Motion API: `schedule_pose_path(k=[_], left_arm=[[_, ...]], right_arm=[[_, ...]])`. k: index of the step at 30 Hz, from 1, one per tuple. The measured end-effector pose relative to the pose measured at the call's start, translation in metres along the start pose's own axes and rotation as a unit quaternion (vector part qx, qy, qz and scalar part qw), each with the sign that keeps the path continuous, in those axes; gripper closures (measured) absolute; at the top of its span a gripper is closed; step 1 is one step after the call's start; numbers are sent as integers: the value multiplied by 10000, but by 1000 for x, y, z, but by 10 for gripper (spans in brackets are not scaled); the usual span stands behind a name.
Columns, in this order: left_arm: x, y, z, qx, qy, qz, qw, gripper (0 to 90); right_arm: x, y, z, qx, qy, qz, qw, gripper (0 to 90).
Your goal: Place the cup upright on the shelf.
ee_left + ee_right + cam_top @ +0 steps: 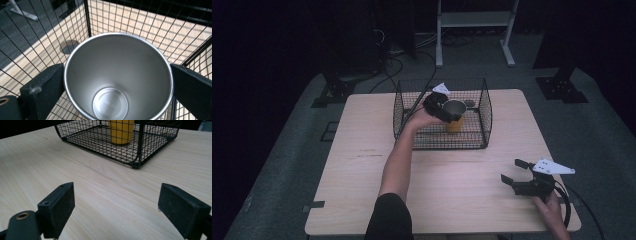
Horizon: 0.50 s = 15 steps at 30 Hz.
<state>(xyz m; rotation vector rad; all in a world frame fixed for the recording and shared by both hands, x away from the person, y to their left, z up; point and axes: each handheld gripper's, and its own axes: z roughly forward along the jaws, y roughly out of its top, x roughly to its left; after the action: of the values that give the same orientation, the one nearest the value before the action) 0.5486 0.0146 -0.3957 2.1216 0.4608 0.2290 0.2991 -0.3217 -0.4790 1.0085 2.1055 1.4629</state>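
A yellow cup [455, 125] with a steel inside stands upright in a black wire basket [484, 102] at the back middle of the table. My left gripper [452, 112] reaches in from the basket's left and is shut on the cup [117, 62], one jaw on each side of the rim. In the right gripper view the cup's [121, 131] base looks level with the floor of the basket [140, 150]. My right gripper [512, 171] is open near the front right of the table, with bare wood between its jaws [120, 195].
The light wooden table [362, 165] is bare at the left and front. Around it lies grey floor with cables, black stand feet and a white frame at the back.
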Motion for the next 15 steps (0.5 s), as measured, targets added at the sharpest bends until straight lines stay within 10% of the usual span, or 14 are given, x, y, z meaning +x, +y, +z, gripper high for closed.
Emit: schedule_pose_path(k=[15], left_arm=[[-2,7,-10,-284,13,12,9996,24]], right_arm=[[-1,0,-1,-39,16,50,10000,129]])
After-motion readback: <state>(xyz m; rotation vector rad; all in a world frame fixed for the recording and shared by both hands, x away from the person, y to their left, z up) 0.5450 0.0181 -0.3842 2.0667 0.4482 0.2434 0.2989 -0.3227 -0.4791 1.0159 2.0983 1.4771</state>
